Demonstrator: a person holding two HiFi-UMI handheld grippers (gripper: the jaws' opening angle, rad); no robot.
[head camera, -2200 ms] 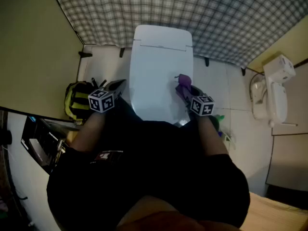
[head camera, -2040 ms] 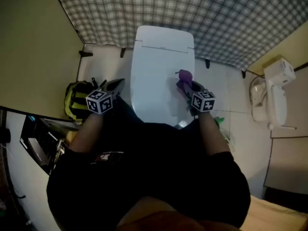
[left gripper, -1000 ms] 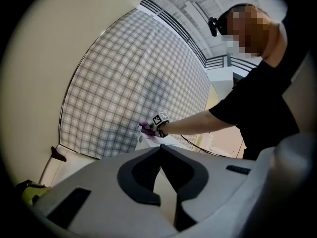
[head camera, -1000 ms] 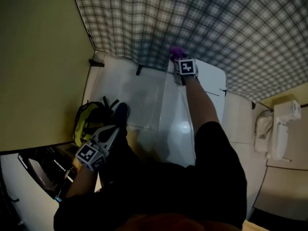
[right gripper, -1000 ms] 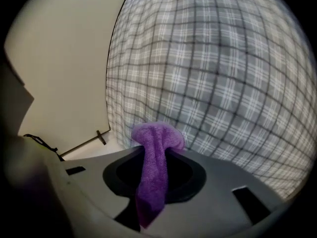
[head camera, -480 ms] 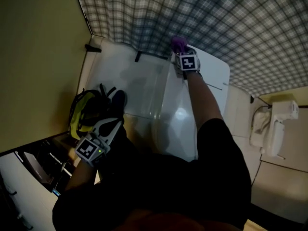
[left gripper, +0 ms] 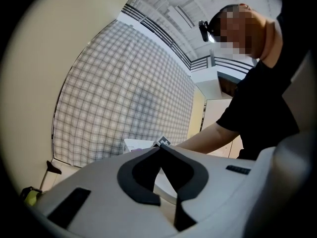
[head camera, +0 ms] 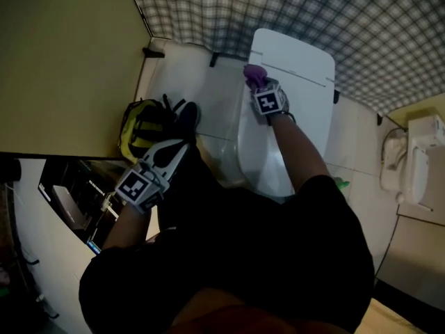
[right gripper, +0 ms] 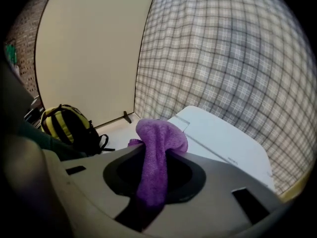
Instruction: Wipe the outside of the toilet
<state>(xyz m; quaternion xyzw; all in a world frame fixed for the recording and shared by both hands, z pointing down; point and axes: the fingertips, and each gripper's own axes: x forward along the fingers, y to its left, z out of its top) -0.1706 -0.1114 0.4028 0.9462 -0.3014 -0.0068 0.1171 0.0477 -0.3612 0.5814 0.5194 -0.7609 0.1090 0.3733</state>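
The white toilet (head camera: pixel 295 96) stands against the plaid wall with its lid down. My right gripper (head camera: pixel 256 83) is shut on a purple cloth (head camera: pixel 253 74) at the lid's left edge, near the back. In the right gripper view the purple cloth (right gripper: pixel 154 155) bulges up between the closed jaws, with the toilet (right gripper: pixel 223 140) just beyond. My left gripper (head camera: pixel 179 147) hangs off to the left over the floor, shut with nothing in it. The left gripper (left gripper: pixel 161 148) points toward the right arm and the toilet (left gripper: pixel 136 144).
A yellow and black backpack (head camera: pixel 146 127) lies on the floor left of the toilet, by the beige partition (head camera: pixel 69 61). A white wall unit (head camera: pixel 424 162) hangs at the right. A green object (head camera: pixel 342 184) sits on the floor right of the bowl.
The right gripper with the cloth has slid from the back of the toilet toward the lid's left edge. The head view has shifted, and the left gripper has risen slightly.
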